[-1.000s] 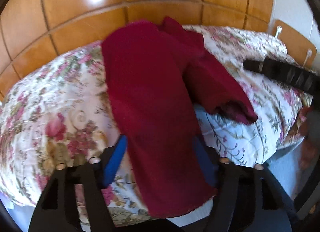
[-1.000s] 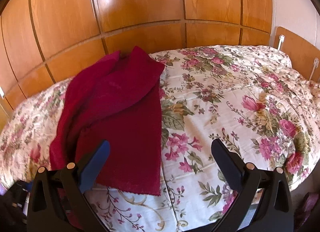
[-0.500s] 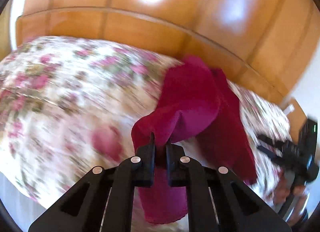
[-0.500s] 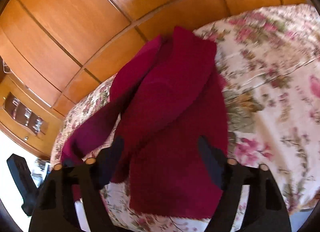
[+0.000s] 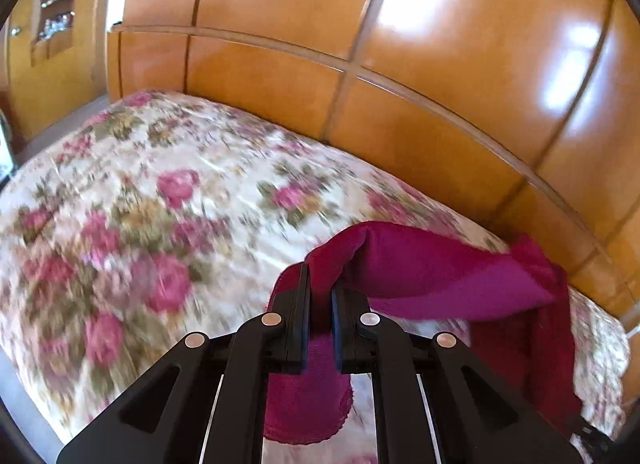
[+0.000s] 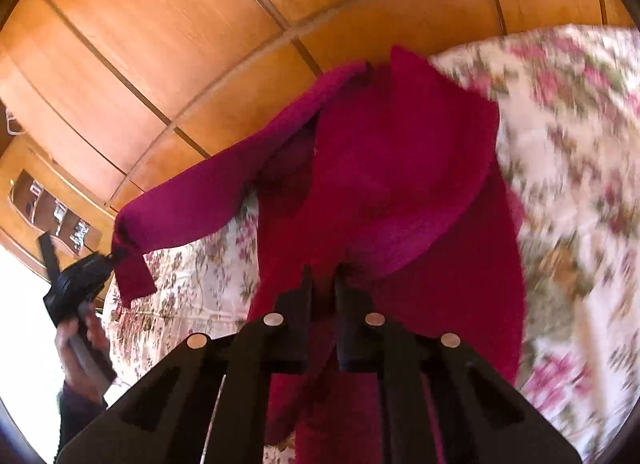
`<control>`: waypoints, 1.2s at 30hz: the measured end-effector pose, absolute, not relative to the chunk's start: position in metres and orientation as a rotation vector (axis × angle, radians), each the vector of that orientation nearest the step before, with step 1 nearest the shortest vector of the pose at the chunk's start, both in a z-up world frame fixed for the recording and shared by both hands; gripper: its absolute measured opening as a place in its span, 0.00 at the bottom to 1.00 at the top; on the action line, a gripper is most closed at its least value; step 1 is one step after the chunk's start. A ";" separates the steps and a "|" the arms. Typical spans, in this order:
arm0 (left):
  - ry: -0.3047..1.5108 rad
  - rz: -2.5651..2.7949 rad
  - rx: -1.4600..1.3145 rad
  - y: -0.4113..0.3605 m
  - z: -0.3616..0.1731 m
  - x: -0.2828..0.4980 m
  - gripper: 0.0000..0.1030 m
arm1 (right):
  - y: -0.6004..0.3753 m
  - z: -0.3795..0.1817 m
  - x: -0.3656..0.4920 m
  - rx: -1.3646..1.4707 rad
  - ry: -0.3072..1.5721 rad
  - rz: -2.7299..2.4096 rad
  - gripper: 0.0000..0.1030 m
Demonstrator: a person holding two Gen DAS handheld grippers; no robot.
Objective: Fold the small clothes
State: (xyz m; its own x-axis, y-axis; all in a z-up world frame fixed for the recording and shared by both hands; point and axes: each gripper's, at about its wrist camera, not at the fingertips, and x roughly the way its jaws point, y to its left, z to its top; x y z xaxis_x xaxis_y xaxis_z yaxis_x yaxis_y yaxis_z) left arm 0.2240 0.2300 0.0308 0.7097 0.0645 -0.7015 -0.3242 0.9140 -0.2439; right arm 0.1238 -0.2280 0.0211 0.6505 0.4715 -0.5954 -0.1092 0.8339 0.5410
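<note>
A dark red garment (image 6: pixel 400 168) lies partly on the floral bedspread (image 5: pixel 140 200). My left gripper (image 5: pixel 320 288) is shut on one end of the garment (image 5: pixel 440 276) and holds it up above the bed, stretched out to the left. In the right wrist view the left gripper (image 6: pixel 76 284) shows at the far left with that end pinched. My right gripper (image 6: pixel 323 284) is shut on a fold of the garment's main body near the bed's front edge.
A glossy wooden panelled wall (image 5: pixel 400 64) runs behind the bed. Wooden shelves (image 5: pixel 56 4) with small items stand at the far left. The person's hand (image 6: pixel 80 348) holds the left gripper's handle.
Both grippers have closed on the garment. The left gripper has swung left and lifted its end, pulling it away from the rest. The right gripper has moved onto the main body.
</note>
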 end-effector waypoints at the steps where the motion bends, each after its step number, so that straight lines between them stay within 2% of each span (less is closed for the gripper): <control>1: 0.758 0.244 -0.364 0.234 0.031 0.232 0.07 | -0.234 0.026 0.124 0.480 0.784 0.335 0.08; 9: 0.819 0.337 -0.295 0.243 0.022 0.287 0.07 | -0.347 0.065 0.139 0.378 0.650 0.001 0.07; 16: 0.867 0.398 -0.245 0.250 0.016 0.317 0.08 | -0.430 0.052 0.192 0.217 0.705 -0.343 0.07; 17: 0.871 0.410 -0.240 0.252 0.015 0.319 0.13 | -0.439 0.048 0.200 0.201 0.720 -0.381 0.07; 19: 0.868 0.434 -0.237 0.255 0.016 0.319 0.34 | -0.459 0.038 0.214 0.184 0.751 -0.448 0.07; 20: 0.863 0.444 -0.233 0.256 0.017 0.317 0.58 | -0.463 0.035 0.218 0.180 0.763 -0.462 0.09; 21: 0.843 0.463 -0.221 0.257 0.019 0.314 0.71 | -0.470 0.030 0.224 0.184 0.783 -0.474 0.16; 22: 0.822 0.475 -0.213 0.257 0.021 0.310 0.71 | -0.475 0.026 0.230 0.190 0.795 -0.479 0.22; 24: 0.817 0.471 -0.214 0.257 0.022 0.300 0.71 | -0.483 0.022 0.233 0.187 0.786 -0.487 0.59; 28: 0.791 0.340 -0.281 0.243 0.026 0.267 0.71 | -0.473 0.027 0.216 0.199 0.766 -0.470 0.62; 31: 0.815 0.163 -0.335 0.215 0.014 0.240 0.67 | -0.453 0.028 0.187 0.237 0.772 -0.344 0.62; 36: 0.950 -0.129 -0.449 0.151 -0.030 0.207 0.58 | -0.384 0.006 0.117 0.359 0.931 0.088 0.61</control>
